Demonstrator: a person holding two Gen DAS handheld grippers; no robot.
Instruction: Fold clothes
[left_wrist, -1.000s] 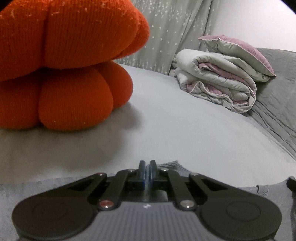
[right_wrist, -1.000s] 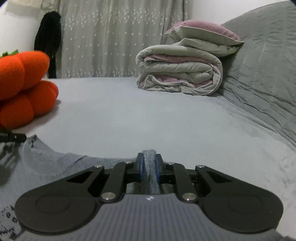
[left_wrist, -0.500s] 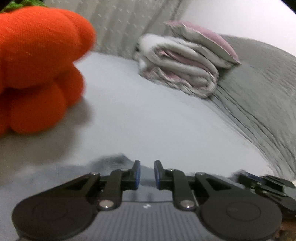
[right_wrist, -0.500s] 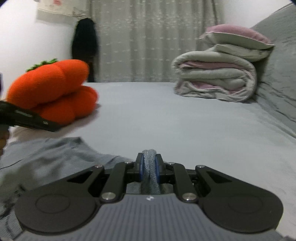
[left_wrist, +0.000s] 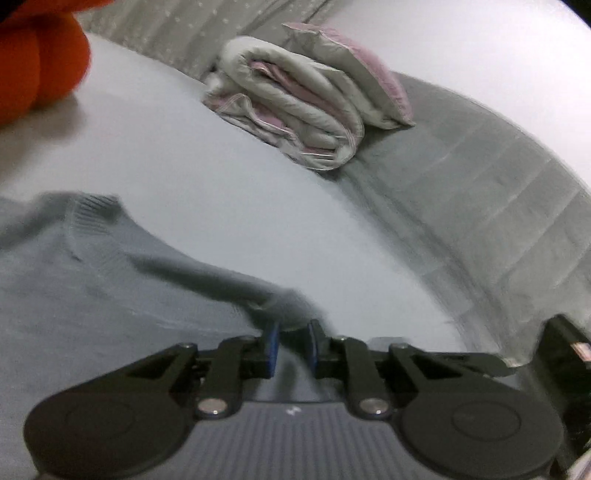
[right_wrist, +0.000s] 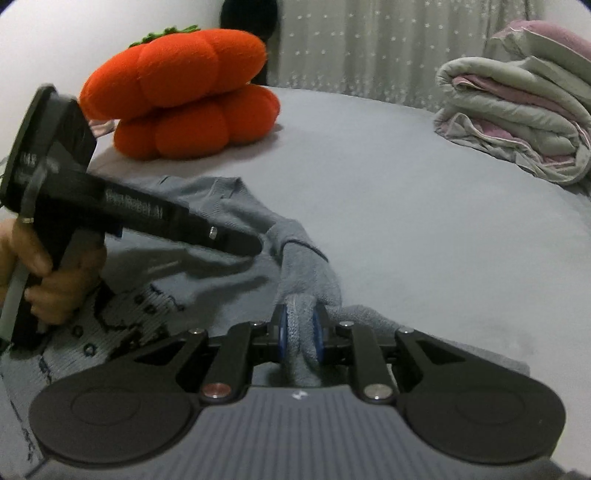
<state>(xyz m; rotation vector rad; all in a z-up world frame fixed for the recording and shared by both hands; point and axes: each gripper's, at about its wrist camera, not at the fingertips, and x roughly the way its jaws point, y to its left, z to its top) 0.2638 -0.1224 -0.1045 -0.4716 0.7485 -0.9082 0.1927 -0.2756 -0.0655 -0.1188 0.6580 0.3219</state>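
Fold has barely started. Your grey sweater (right_wrist: 207, 266) lies mostly flat on the bed (right_wrist: 406, 206), collar end toward the orange cushion (right_wrist: 184, 107), patterned front showing at lower left.

Your right gripper (right_wrist: 300, 334) has a bunched roll of sweater, probably a sleeve or shoulder, between its blue pads, and its jaws are easing open, so that grip looks on its way out.

Your left gripper (left_wrist: 291, 345) sits narrowly parted at a raised ridge of the same sweater; fabric lies in the gap, but blur hides whether the pads press on it.

Nothing looks folded over yet; every fold and the final squaring remain. The rolled quilt (right_wrist: 517, 122) sits well apart.
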